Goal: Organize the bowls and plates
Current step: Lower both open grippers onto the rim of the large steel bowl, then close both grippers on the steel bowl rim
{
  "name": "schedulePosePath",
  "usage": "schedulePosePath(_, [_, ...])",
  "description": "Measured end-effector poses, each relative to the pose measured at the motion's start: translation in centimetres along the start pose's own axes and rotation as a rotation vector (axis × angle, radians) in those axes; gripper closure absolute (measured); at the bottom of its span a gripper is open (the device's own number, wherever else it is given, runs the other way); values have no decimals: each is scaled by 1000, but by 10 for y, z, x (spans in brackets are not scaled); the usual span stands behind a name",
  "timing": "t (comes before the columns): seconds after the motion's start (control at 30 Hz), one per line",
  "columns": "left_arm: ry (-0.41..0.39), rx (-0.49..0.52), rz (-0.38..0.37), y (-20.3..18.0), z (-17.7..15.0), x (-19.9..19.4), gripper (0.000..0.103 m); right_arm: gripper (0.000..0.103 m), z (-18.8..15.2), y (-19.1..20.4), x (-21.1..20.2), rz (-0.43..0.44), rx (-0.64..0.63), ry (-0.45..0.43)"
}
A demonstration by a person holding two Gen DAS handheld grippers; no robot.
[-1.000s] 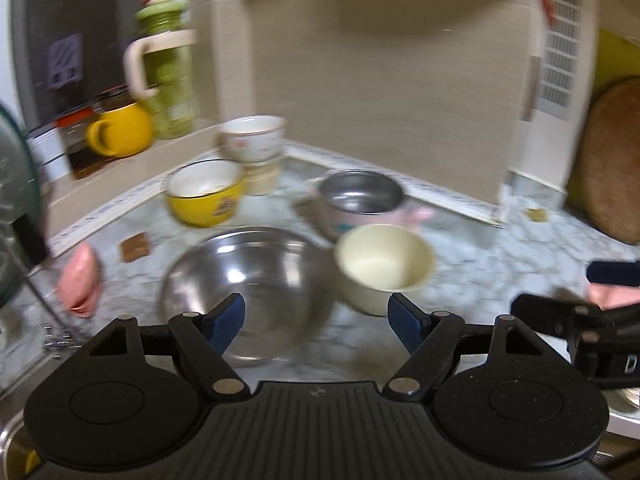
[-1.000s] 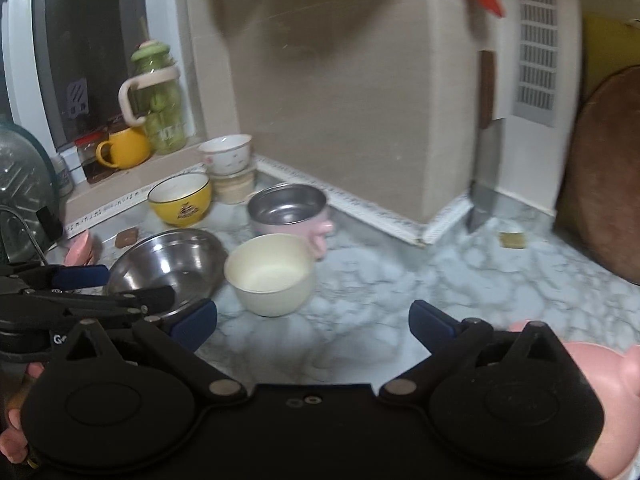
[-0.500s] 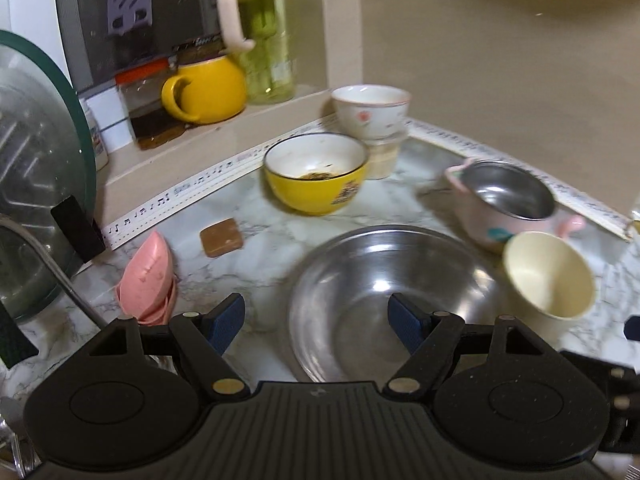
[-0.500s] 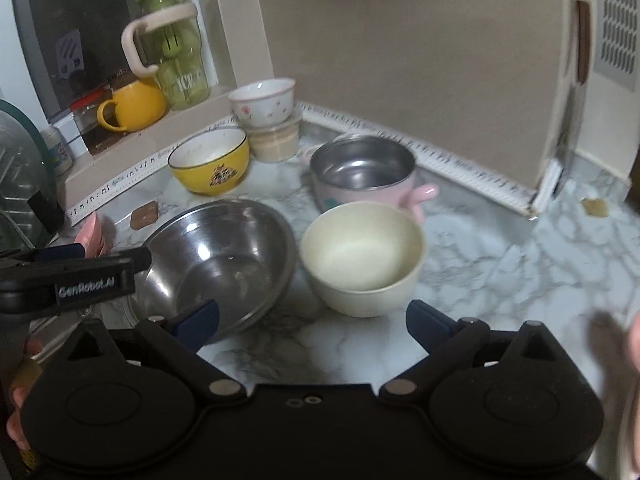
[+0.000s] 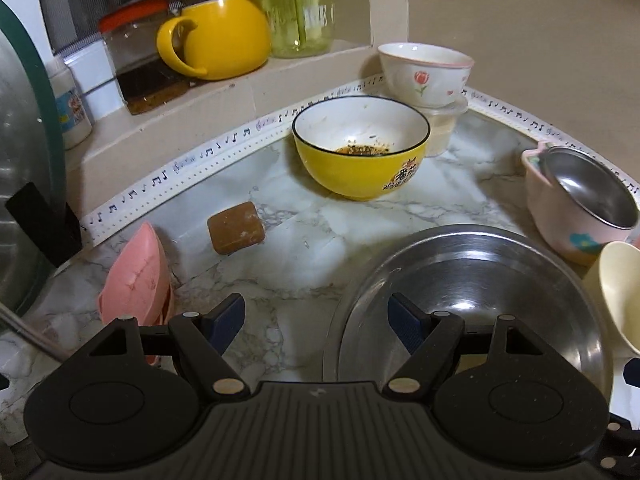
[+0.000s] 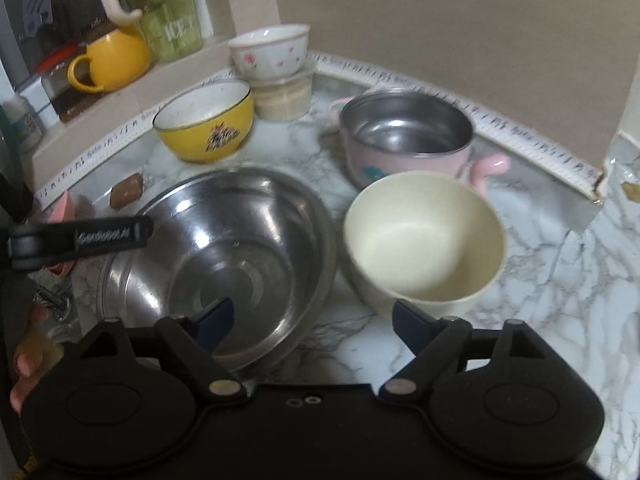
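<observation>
A big steel bowl (image 5: 480, 276) (image 6: 240, 248) sits on the marble counter, with a cream bowl (image 6: 424, 240) (image 5: 620, 292) just to its right. Behind them stand a yellow bowl (image 5: 360, 148) (image 6: 204, 120) with dark residue and a pink pot with a steel liner (image 6: 404, 136) (image 5: 580, 204). A white flowered bowl (image 5: 424, 68) (image 6: 272, 52) rests on a plastic tub. My left gripper (image 5: 316, 320) is open, its right finger over the steel bowl's left rim, its left finger over bare counter. My right gripper (image 6: 314, 320) is closing, gripping nothing, one finger over the steel bowl and the other before the cream bowl.
A brown block (image 5: 236, 228) and a pink folded item (image 5: 136, 276) lie left of the steel bowl. On the ledge behind stand a yellow mug (image 5: 216, 36), jars and a green jug (image 6: 168, 20). A large glass lid (image 5: 24, 168) leans at far left. Bare marble (image 6: 560, 280) lies right of the cream bowl.
Both grippers have come forward and down toward the bowls. The left view has swung left, so the steel bowl now sits at its right. The right gripper's fingers stand closer together.
</observation>
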State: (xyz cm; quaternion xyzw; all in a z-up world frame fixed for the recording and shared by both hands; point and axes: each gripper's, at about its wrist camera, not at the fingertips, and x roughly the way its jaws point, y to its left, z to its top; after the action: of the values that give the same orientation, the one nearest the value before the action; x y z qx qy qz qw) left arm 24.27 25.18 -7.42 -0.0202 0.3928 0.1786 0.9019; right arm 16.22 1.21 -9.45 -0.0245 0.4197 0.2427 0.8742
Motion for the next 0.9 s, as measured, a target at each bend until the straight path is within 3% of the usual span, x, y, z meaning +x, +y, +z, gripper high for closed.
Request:
schedulePosePath(0.17, [20, -13, -25, 1, 1, 10, 25, 33, 1, 5, 11, -2, -1, 20])
schedulePosePath(0.33, [40, -16, -39, 2, 0, 15, 40, 53, 1, 6, 19, 5, 4, 47])
schedulePosePath(0.5, [56, -30, -80, 3, -1, 15, 65, 69, 0, 8, 24, 17, 5, 61])
schedulePosePath(0.63, [58, -24, -87, 1, -3, 12, 76, 79, -1, 8, 25, 15, 5, 59])
schedulePosePath(0.9, [62, -27, -85, 5, -8, 3, 79, 80, -3, 6, 21, 24, 1, 50])
